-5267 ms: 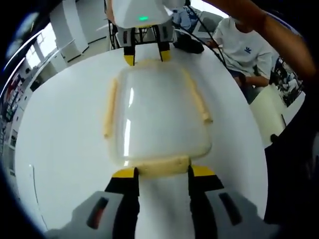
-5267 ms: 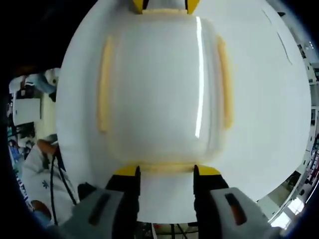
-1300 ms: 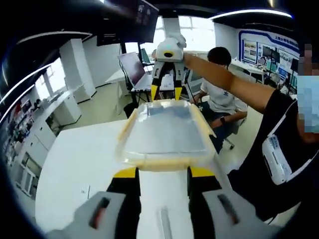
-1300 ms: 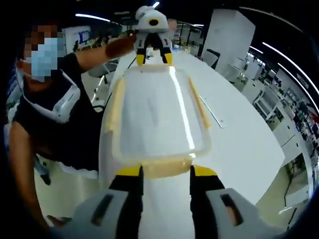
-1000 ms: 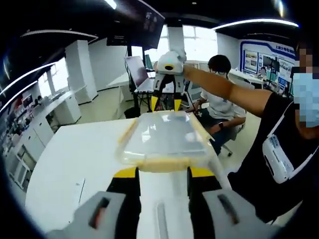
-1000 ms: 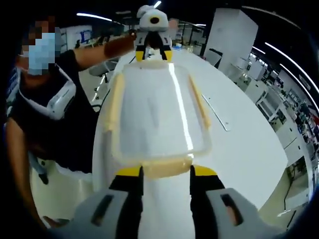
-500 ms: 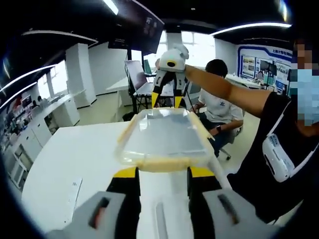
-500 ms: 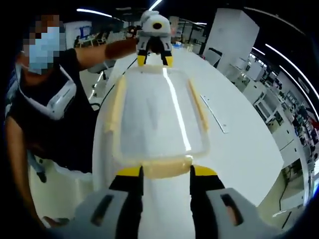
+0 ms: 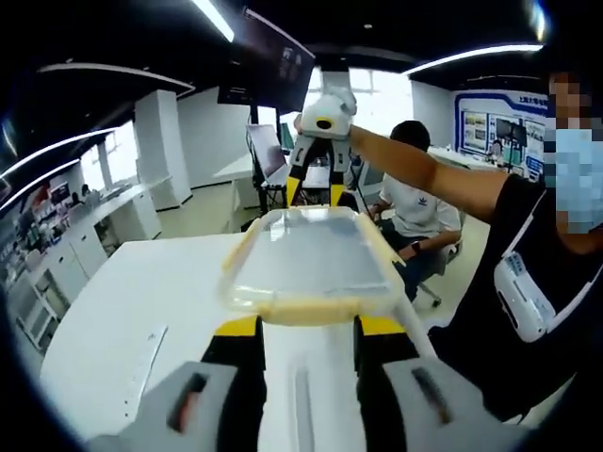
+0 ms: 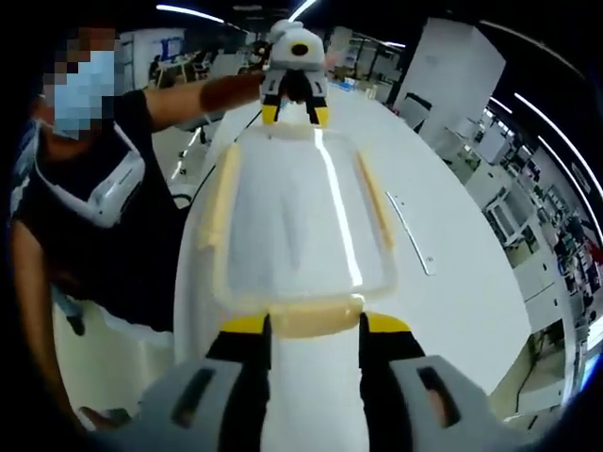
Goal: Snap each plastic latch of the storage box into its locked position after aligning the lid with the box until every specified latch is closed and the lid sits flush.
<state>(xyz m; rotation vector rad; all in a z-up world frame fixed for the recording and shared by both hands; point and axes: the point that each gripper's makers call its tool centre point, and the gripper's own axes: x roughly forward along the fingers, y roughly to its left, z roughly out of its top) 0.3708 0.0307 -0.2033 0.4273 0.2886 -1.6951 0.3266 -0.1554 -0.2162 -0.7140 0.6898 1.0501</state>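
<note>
A clear lid point(image 9: 309, 259) with pale yellow latches along its edges hangs level above the white table point(image 9: 141, 301), held at both short ends. My left gripper point(image 9: 308, 327) is shut on the near end latch point(image 9: 306, 309). The right gripper point(image 9: 316, 188) clamps the far end. In the right gripper view, the same lid point(image 10: 292, 226) stretches away from my right gripper point(image 10: 306, 325), which is shut on its end latch point(image 10: 306, 315). The left gripper point(image 10: 294, 113) grips the opposite end. The long side latches point(image 10: 215, 221) hang loose.
The person holding the grippers stands at the table's edge point(image 9: 528, 273) point(image 10: 85, 188). Another person point(image 9: 415, 193) sits behind the table. A thin flat strip point(image 10: 412, 233) point(image 9: 141, 363) lies on the tabletop. Desks and cabinets point(image 9: 85, 235) line the room beyond.
Five seconds ago the lid lay flat on the table; now it is lifted between both grippers. Over the last second it stays held, and the views drift only slightly.
</note>
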